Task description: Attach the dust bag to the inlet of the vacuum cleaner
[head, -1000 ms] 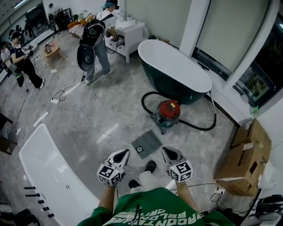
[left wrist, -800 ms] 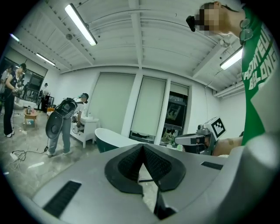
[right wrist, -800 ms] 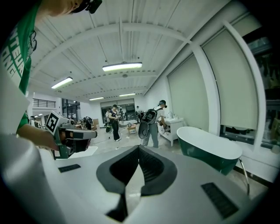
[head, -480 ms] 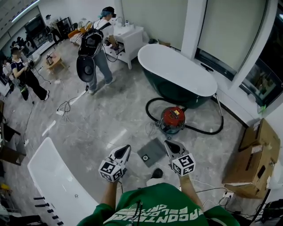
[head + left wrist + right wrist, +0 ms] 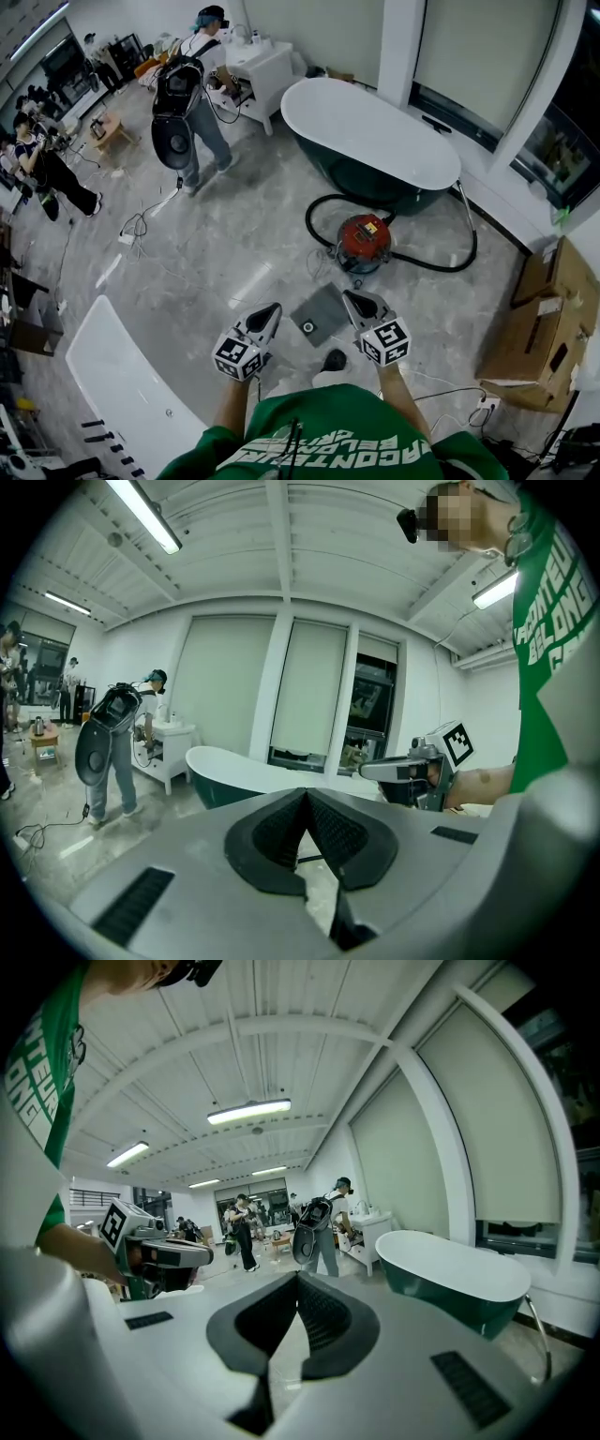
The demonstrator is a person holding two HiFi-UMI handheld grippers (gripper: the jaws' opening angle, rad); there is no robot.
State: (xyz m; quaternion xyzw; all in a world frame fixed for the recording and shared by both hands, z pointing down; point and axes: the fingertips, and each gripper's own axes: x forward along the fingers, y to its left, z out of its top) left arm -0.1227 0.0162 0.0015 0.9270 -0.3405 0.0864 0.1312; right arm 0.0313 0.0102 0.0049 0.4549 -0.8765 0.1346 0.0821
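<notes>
A red drum vacuum cleaner (image 5: 364,240) stands on the marble floor in front of a dark green bathtub (image 5: 375,131). A flat grey dust bag (image 5: 317,317) with a round collar hole lies on the floor just short of it, between my two grippers in the head view. My left gripper (image 5: 267,315) is held above the floor left of the bag, its jaws shut with nothing in them (image 5: 305,794). The right gripper (image 5: 352,300) hovers at the bag's right edge, also shut and empty (image 5: 298,1279). Neither touches the bag.
A black hose (image 5: 441,262) loops round the vacuum. A white tub (image 5: 122,375) lies at lower left, cardboard boxes (image 5: 548,328) at right. A person with a backpack (image 5: 187,94) stands at the back left. Cables (image 5: 141,220) and a power strip (image 5: 483,405) lie on the floor.
The head view has shifted a little. The vacuum and dust bag now sit slightly higher and nearer the grippers. Both grippers stay shut and empty.
</notes>
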